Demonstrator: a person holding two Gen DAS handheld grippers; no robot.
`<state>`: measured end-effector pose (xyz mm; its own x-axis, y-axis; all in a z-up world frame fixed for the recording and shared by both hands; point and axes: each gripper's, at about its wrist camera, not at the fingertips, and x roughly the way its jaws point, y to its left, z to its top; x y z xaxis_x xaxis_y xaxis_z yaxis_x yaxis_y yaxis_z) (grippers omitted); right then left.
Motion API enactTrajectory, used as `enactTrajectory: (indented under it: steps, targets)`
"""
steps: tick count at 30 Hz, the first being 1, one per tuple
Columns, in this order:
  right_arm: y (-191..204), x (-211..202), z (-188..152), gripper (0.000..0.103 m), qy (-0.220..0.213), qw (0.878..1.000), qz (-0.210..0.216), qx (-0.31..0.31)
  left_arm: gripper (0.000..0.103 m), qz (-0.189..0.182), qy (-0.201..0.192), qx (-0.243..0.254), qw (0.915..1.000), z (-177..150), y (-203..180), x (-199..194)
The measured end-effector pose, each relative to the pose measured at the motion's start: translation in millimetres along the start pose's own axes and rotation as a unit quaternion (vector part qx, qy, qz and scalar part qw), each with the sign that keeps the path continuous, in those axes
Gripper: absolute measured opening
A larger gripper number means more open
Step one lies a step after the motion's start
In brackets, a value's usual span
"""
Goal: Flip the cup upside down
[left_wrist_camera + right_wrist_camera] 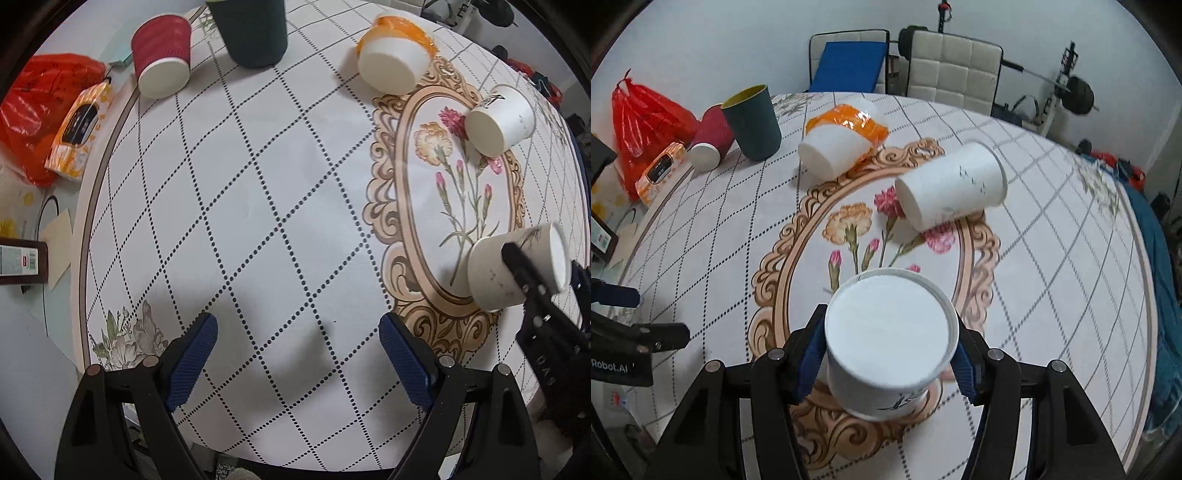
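Two grippers in view: right gripper (892, 354) has its fingers (809, 358) clamped on the white cup (890, 343), base toward the camera, over the floral oval on the bench (1052, 266), while left gripper (297, 358) hangs spread wide, holding nothing.

Matt white paper cup (892, 341); ribbed red paper cup (162, 55); smooth printed tablecloth (258, 221); glossy red plastic bag (646, 122).
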<state>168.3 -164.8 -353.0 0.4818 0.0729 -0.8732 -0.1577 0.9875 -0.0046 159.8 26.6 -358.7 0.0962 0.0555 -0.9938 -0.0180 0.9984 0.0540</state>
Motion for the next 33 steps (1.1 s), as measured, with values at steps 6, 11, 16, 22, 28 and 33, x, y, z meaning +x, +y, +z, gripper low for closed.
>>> enactTrajectory:
  steps: [6, 11, 16, 22, 28, 33]
  targets:
    - [0.8, -20.2, -5.1, 0.084, 0.01, 1.0, 0.007, 0.016, 0.09, -0.016, -0.039, 0.019, 0.9989, 2.9, -13.0, -22.1]
    - [-4.2, -56.3, -10.3, 0.094, 0.055, 0.996, -0.009, 0.068, 0.09, -0.025, -0.063, 0.045, 0.9967, -11.0, -14.9, -48.0]
    - [-4.5, -90.7, -31.4, 0.094, 0.112, 0.985, -0.043, 0.124, 0.09, -0.043, -0.06, 0.082, 0.9938, -35.1, -15.6, -75.8]
    - [-3.4, -139.6, -52.9, 0.095, 0.103, 0.98, -0.077, 0.151, 0.09, -0.044, -0.087, 0.098, 0.9904, -59.5, -22.3, -112.0]
    - [-9.5, -197.6, -59.9, 0.095, 0.07, 0.98, -0.078, 0.17, 0.09, -0.048, -0.123, 0.093, 0.9869, -81.9, -21.3, -158.9]
    - [-11.7, -259.4, -61.5, 0.096, 0.036, 0.982, -0.071, 0.17, 0.1, -0.05, -0.165, 0.081, 0.9816, -107.4, -18.6, -214.6]
